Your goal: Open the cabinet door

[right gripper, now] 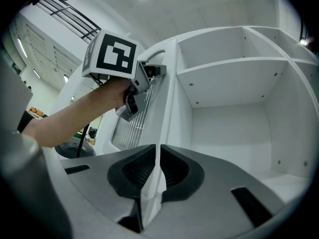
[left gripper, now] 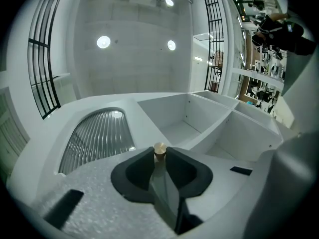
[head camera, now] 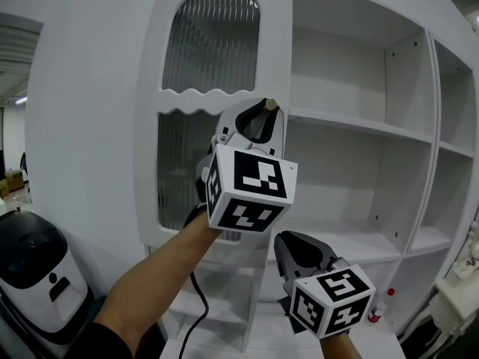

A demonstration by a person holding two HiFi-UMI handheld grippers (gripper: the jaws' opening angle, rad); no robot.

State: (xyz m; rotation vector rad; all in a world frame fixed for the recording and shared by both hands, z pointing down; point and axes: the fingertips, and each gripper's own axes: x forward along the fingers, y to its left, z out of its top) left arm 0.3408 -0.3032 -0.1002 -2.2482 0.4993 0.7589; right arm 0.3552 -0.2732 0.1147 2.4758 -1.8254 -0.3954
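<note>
Right at the tips, the left gripper [left gripper: 159, 156] pinches a small round brass-coloured knob [left gripper: 159, 148] by its neck between two black, scooped, matt pads [left gripper: 139, 171]. That single knob sits at the right edge of the white cabinet door [head camera: 146, 96], a smooth painted panel on the cabinet's left side. The door holds two ribbed glass panes [head camera: 212, 40], an arched one above and a taller one below, parted by a wavy-cut rail. Lower and further right, the right gripper [right gripper: 157, 147] has its jaws pressed together on nothing. Each gripper carries one cube with black-and-white square markers [head camera: 248, 189], two in all. Beside the door run smooth white open shelves [head camera: 352, 122] with small peg holes in their walls.
</note>
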